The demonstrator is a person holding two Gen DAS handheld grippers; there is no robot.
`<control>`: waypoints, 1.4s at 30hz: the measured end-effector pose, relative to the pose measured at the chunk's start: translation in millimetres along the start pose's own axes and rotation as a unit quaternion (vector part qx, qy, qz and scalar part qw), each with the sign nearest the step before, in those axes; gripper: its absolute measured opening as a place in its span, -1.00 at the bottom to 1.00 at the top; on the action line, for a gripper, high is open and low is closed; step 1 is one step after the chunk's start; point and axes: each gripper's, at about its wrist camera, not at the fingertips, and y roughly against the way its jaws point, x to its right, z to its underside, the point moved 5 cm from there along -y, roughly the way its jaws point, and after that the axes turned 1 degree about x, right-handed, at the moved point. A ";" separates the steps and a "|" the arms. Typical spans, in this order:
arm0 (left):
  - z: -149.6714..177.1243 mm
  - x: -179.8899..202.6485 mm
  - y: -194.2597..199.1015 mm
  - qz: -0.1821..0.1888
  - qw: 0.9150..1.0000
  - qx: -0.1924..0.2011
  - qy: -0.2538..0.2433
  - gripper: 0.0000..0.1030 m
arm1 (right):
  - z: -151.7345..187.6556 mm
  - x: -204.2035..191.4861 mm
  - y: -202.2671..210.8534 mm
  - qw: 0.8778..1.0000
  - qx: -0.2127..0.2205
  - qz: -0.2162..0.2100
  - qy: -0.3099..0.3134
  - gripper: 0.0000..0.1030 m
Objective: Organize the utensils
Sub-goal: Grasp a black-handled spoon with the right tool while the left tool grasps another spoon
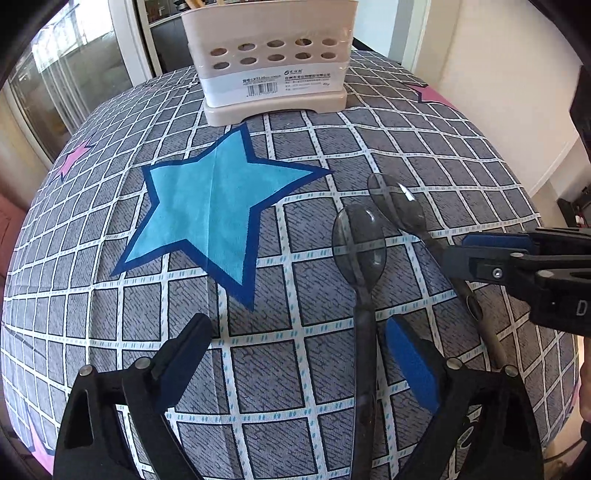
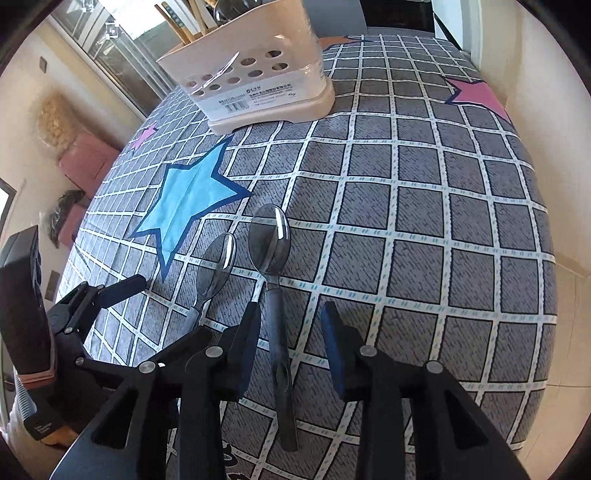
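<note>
Two smoky translucent plastic spoons lie side by side on the checked tablecloth. The left spoon [image 1: 360, 240] [image 2: 216, 266] has its handle between the fingers of my open left gripper [image 1: 295, 339], nearer the right finger. The right spoon [image 1: 399, 201] [image 2: 269, 242] has its handle between the fingers of my open right gripper [image 2: 290, 325], which also shows in the left wrist view [image 1: 491, 258]. A beige utensil holder [image 1: 273, 59] [image 2: 255, 74] with round holes stands at the far side, with chopsticks [image 2: 184, 22] and a spoon inside.
The tablecloth [image 1: 295, 155] has a blue star [image 1: 210, 199] [image 2: 184, 199] between the spoons and the holder, and pink stars near the edges. The table edge falls off to the right [image 2: 546, 258]. A glass door stands beyond the left.
</note>
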 end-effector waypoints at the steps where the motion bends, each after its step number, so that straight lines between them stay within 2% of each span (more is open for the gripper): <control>1: -0.1 0.2 0.2 0.000 1.000 0.000 0.001 1.00 | -1.1 -2.0 -2.6 1.000 -0.007 0.005 0.005 -0.28; 9: 0.9 0.0 1.0 0.000 1.000 0.002 0.002 1.00 | -14.2 -27.7 -20.1 0.994 -0.048 0.064 0.072 -0.28; 15: 2.3 -0.7 0.9 -0.002 1.000 0.000 0.005 1.00 | -15.5 -43.3 -31.3 0.981 -0.087 0.116 0.130 -0.30; 16: 2.4 -0.7 0.6 -0.002 1.000 0.000 0.005 1.00 | -15.8 -44.2 -31.8 0.980 -0.090 0.115 0.131 -0.35; 18: 2.4 -1.3 0.2 -0.002 1.000 -0.005 0.005 1.00 | -17.1 -45.1 -33.2 0.981 -0.094 0.111 0.130 -0.68; 19: 2.1 -1.3 -0.3 -0.001 1.000 -0.008 0.005 1.00 | -17.7 -45.3 -34.4 0.982 -0.095 0.106 0.126 -0.75; 27: -4.2 5.3 -2.6 0.012 0.999 -0.042 -0.017 1.00 | -14.9 -27.8 -25.3 0.993 -0.077 0.028 0.081 -0.76; 32: -7.7 12.9 -4.3 0.019 0.997 -0.070 -0.029 0.98 | -7.7 -18.9 -16.2 0.995 -0.066 0.007 0.074 -0.76; 36: -12.3 22.1 -7.5 0.030 0.993 -0.100 -0.058 0.94 | -3.7 -11.6 -4.1 0.996 -0.056 -0.002 0.076 -0.76; 37: -13.7 24.4 -7.5 0.033 0.992 -0.104 -0.064 0.89 | -3.4 -13.5 -4.2 0.996 -0.054 -0.004 0.076 -0.76; 38: -14.7 27.4 -6.6 0.036 0.991 -0.107 -0.073 0.76 | -2.7 -13.2 -3.5 0.996 -0.052 -0.006 0.075 -0.76; 40: -15.9 33.9 -3.0 0.044 0.990 -0.105 -0.087 0.30 | -3.1 -13.1 -2.4 0.996 -0.048 -0.008 0.073 -0.76; 41: -16.2 36.8 -1.4 0.049 0.989 -0.103 -0.092 -0.12 | -3.9 -13.8 -2.3 0.996 -0.046 -0.009 0.073 -0.76; 42: -15.5 39.2 -0.3 0.059 0.989 -0.102 -0.090 -0.19 | -3.8 -12.3 -0.8 0.996 -0.044 -0.010 0.072 -0.76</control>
